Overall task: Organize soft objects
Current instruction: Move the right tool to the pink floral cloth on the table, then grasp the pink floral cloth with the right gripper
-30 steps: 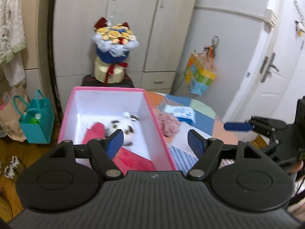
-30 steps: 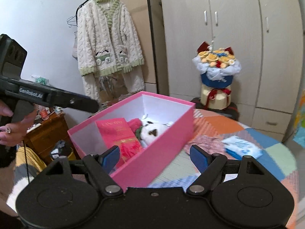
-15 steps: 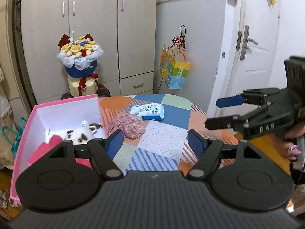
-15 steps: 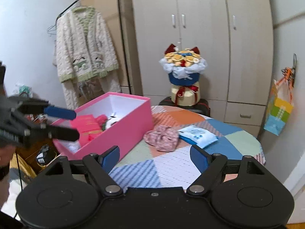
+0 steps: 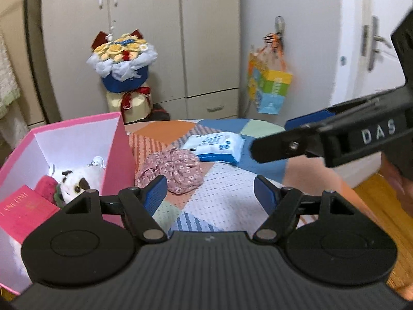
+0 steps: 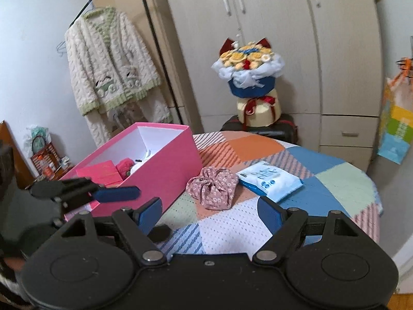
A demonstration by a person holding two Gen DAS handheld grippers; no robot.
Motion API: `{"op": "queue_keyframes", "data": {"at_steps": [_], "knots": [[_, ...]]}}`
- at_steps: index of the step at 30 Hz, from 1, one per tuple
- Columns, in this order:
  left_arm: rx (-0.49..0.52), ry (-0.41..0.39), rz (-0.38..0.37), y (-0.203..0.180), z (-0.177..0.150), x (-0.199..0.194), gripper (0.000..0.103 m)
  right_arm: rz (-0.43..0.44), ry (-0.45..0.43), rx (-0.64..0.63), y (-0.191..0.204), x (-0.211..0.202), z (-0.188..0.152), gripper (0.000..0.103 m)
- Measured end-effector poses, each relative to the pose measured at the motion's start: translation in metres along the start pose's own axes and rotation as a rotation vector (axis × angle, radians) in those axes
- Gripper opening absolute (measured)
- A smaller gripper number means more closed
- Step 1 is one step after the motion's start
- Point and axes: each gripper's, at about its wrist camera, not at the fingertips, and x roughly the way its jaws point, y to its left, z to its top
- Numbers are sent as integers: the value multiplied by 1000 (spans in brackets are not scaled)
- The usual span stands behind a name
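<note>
A pink floral fabric bundle (image 5: 174,169) lies on the patchwork tablecloth just right of the open pink box (image 5: 121,149); it also shows in the right wrist view (image 6: 213,187). A blue-white wipes pack (image 5: 214,146) lies beyond it, also in the right wrist view (image 6: 271,180). The box (image 6: 165,165) holds a plush panda (image 5: 77,180), a red soft item (image 5: 45,184) and a pink booklet (image 5: 23,211). My left gripper (image 5: 210,197) is open and empty, just short of the bundle. My right gripper (image 6: 210,213) is open and empty, near the bundle.
The round table (image 6: 343,180) has its edge at the right. A flower bouquet (image 5: 121,59) stands behind it by the wardrobe. A colourful bag (image 5: 268,87) hangs on the wall. A cardigan (image 6: 111,64) hangs at the left.
Both grippers have moved closer to the table and the floral bundle. The left view swung from the box to the table centre. Both stay open.
</note>
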Motion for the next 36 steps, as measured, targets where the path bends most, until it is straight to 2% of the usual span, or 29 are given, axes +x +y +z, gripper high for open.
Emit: {"op": "queue_keyframes", "data": {"at_steps": [10,13,18,20,23,26,27,28,31,36], "knots": [[-109,-85,289,-3,-10,72,73,155,105,-49,-22,92,26,84],[-101,-92,343,-5,-11,89,73,155,130,-67,-24,116,33,84],[-130,-53,365,-3,-12,107,73,154,193,-82,-31,152,42,84],[-145,-41,358,0,-11,111,73,158,223,-80,-33,164,44,81],[-155,-22,340,2,-11,113,69,179,270,-77,-37,181,43,66],[-171,20,300,5,-12,119,49,190,311,-78,-38,192,38,52],[-177,35,291,5,-14,120,37,187,321,-83,-37,194,35,39],[-175,46,281,5,-16,122,33,182,329,-86,-36,196,33,24],[-153,63,266,2,-23,123,23,191,329,-75,-36,192,26,15],[-124,57,223,-3,-24,113,18,176,296,-56,-34,177,18,13]]}}
